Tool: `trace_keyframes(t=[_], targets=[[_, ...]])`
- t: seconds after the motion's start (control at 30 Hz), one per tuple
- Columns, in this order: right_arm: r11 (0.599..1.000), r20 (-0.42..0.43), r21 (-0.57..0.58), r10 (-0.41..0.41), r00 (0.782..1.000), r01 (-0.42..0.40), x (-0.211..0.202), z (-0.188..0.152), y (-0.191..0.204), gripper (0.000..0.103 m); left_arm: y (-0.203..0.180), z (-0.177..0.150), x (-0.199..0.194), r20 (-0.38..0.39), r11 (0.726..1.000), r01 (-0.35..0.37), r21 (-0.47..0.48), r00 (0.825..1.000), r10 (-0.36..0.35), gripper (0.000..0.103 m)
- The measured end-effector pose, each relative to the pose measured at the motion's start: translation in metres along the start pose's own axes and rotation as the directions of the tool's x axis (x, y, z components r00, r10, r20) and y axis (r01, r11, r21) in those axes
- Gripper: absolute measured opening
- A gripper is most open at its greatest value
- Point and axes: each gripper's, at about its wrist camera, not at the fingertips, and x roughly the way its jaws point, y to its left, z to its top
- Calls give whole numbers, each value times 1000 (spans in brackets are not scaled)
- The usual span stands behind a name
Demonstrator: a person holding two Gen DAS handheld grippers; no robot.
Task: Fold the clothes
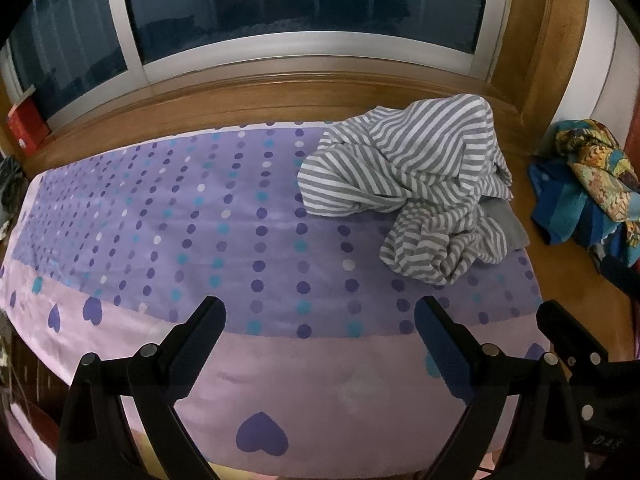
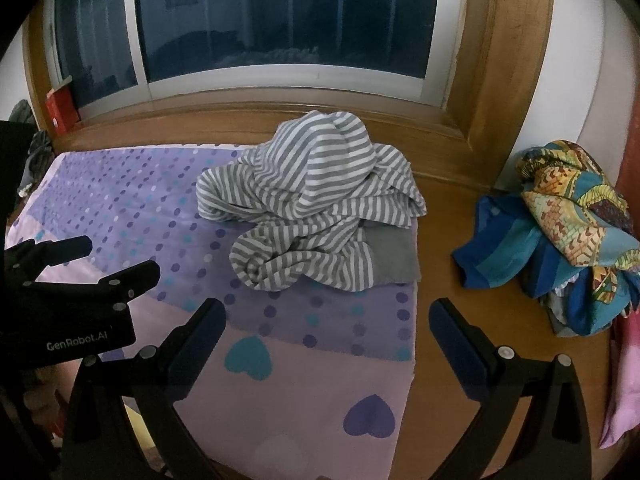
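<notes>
A crumpled grey-and-white striped garment (image 1: 412, 184) lies in a heap at the far right of a purple dotted sheet (image 1: 160, 220); it also shows in the right wrist view (image 2: 312, 208), on the sheet (image 2: 128, 208). My left gripper (image 1: 320, 320) is open and empty, hovering over the sheet's near edge, short of the garment. My right gripper (image 2: 328, 320) is open and empty, just in front of the garment. The left gripper also shows at the left of the right wrist view (image 2: 120, 260).
A pile of blue and patterned clothes (image 2: 560, 232) lies on the wooden surface (image 2: 448, 240) to the right of the sheet. A window (image 1: 304, 12) with a wooden sill runs along the back. A red box (image 1: 26, 128) stands at the back left.
</notes>
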Motion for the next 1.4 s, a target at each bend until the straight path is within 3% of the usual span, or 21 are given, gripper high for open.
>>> trace_keyframes(t=[0.67, 1.1, 1.4], targets=[[1000, -26, 18, 9, 1000, -9, 25, 17, -27, 103, -24, 14, 31, -74, 999, -5, 33, 997, 7, 97], [999, -29, -26, 22, 999, -23, 59, 47, -38, 103, -33, 38, 59, -90, 999, -1, 47, 996, 6, 93], [993, -30, -109, 34, 999, -37, 97, 76, -33, 103, -38, 59, 84, -18, 994, -53, 95, 998, 55, 93]])
